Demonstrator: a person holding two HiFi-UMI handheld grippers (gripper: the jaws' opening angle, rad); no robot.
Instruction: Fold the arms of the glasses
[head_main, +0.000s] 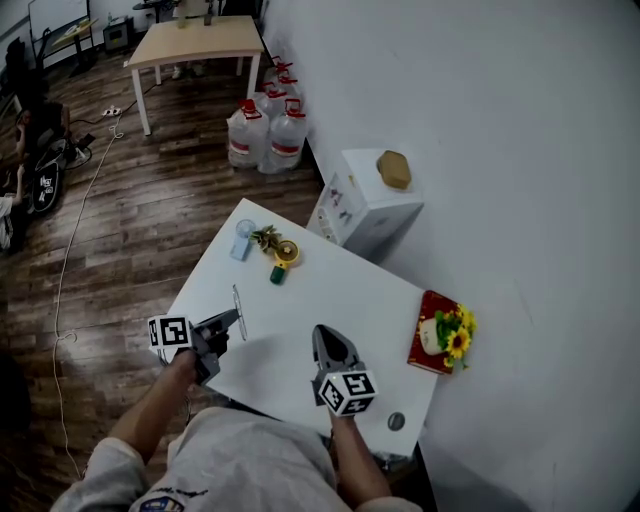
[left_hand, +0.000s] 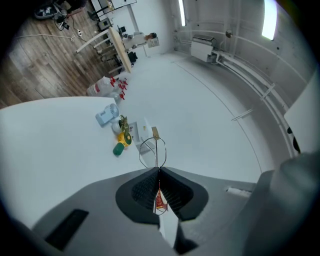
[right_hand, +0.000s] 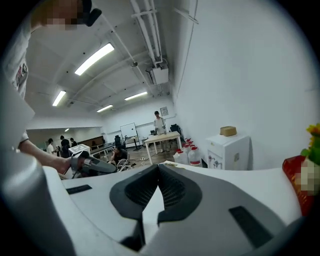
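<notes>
The left tongs (left_hand: 159, 171) were clamped on the glasses (left_hand: 152, 148), held upright over the surface (head_main: 340, 300). The right tongs (right_hand: 158, 167) were closed and empty. The thin wire frame looked light and easily bent, so it was best pinched near a hinge.

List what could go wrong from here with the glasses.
The left gripper is shut on the thin wire glasses; they could twist or slip. It holds them near the table edge, so a drop might reach the floor. The right gripper is shut and empty; nudging an arm could bend it.
</notes>
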